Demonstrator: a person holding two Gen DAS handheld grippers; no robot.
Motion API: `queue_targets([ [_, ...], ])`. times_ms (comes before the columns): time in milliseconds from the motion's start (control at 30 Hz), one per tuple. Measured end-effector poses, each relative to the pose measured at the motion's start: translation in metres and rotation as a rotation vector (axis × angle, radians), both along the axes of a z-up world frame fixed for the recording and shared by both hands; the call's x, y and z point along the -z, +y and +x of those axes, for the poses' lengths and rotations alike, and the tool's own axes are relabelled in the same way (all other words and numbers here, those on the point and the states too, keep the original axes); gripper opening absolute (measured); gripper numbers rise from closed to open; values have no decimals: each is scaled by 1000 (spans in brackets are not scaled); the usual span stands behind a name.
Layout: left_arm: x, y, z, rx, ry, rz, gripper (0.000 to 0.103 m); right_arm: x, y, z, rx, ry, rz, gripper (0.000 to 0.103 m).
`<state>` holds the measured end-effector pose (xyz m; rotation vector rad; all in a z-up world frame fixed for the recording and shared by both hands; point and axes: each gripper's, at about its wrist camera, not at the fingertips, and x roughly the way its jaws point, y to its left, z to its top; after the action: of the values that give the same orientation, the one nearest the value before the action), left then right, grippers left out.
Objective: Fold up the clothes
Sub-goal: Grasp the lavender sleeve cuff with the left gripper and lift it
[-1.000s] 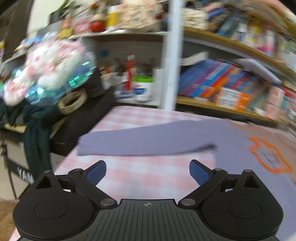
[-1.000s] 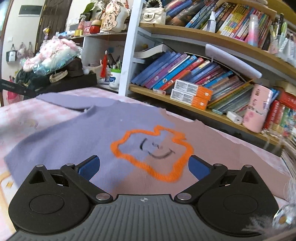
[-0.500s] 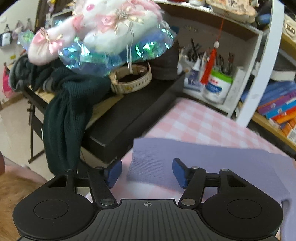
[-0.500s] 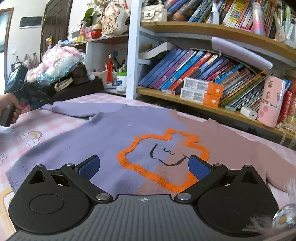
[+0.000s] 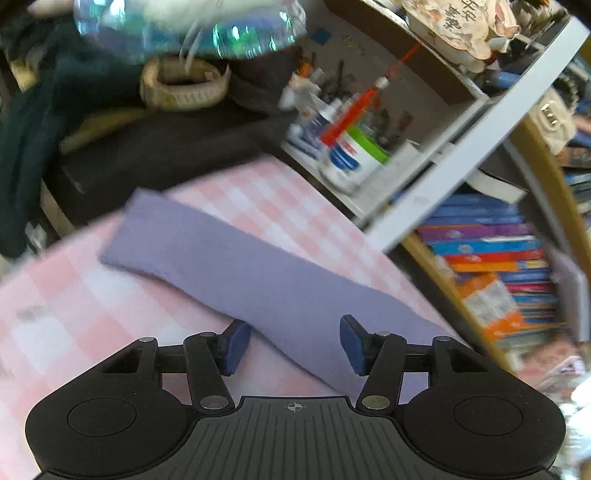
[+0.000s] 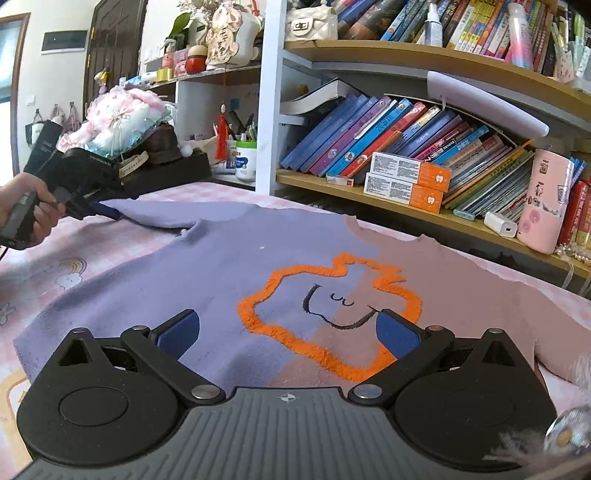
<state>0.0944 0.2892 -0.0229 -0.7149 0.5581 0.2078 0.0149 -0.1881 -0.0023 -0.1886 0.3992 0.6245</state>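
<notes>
The two-tone sweater lies flat on the pink checked tablecloth, soft and limp, best pinched at its lilac sleeve, which the left gripper straddles, jaws apart; the right gripper hovers apart, empty, over the sweater's front.

Sweater lies flat on tablecloth, bookshelf behind.

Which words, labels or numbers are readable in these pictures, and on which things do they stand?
No text reads with certainty.
Hanging paper ornament: Chinese characters, too blurred to quote.
Book spines: print too small.
Orange-and-white boxes: print too small.
White tub: blue label, unreadable.
Sweater: only a drawn face in an orange outline, no words.
</notes>
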Motion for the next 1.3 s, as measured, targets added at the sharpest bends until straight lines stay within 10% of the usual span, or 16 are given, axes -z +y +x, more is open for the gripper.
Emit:
queue_targets([
  [200, 8, 43, -12, -206, -40, -61, 50, -1, -5, 0, 21, -4, 21, 103],
  [700, 6, 41, -14, -268, -44, 8, 3, 4, -78, -13, 229, 94, 75, 103],
  [1033, -114, -125, 35, 175, -302, 207, 3, 17, -62, 6, 217, 222, -26, 103],
  [1300, -123, -263, 91, 432, -294, 268, 3, 18, -69, 9, 219, 244, 11, 103],
])
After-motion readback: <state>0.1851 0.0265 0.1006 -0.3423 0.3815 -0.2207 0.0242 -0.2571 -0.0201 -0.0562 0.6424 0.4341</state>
